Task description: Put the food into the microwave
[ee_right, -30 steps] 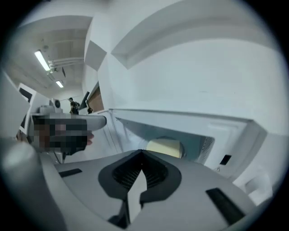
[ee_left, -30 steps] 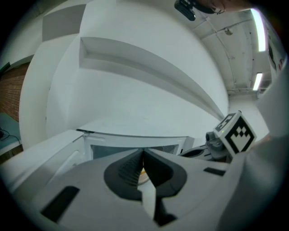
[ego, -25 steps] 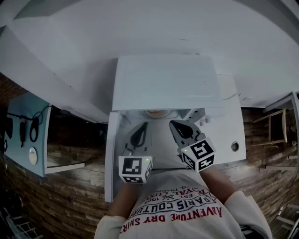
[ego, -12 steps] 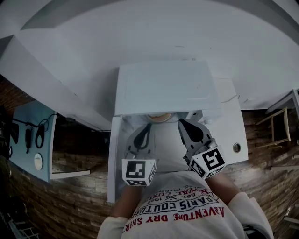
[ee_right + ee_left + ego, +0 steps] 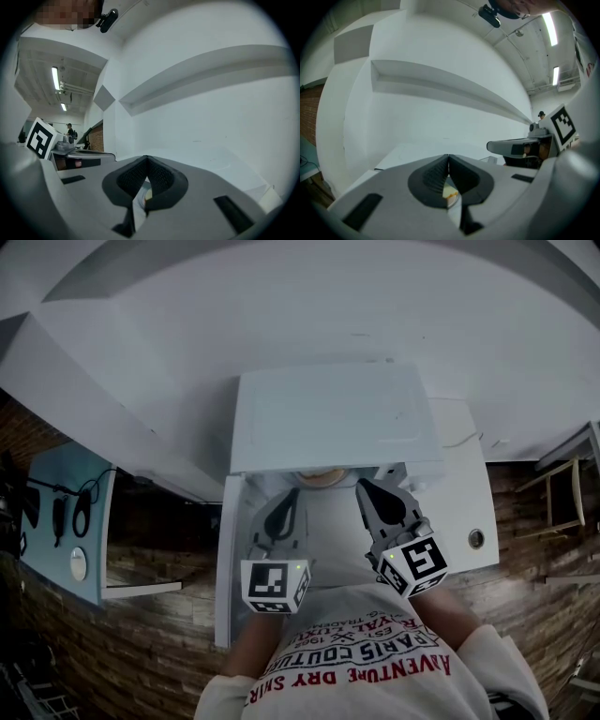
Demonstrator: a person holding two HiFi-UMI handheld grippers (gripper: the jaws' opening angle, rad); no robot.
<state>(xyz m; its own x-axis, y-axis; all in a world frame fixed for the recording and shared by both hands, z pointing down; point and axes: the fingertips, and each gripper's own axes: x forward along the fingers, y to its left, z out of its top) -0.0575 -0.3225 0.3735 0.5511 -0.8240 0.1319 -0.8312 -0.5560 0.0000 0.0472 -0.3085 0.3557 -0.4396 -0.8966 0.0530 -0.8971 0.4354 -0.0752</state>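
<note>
A plate (image 5: 321,477) of food is held at the open front of the white microwave (image 5: 333,413), partly hidden beneath its near top edge; the left gripper (image 5: 291,493) is clamped on the plate's left rim, the right gripper (image 5: 362,487) on its right rim. The door (image 5: 228,559) is seen swung out at the left.

White wall (image 5: 309,315), brick-patterned floor (image 5: 141,634), ceiling strip lights (image 5: 548,28).

The person's shirt (image 5: 361,664) bears red print, upside down in the head view: "AVENTURE DRY SHIRT" along the outer arc, "PARIS COUTURE" on the next; the smaller lines beyond are too small to read
</note>
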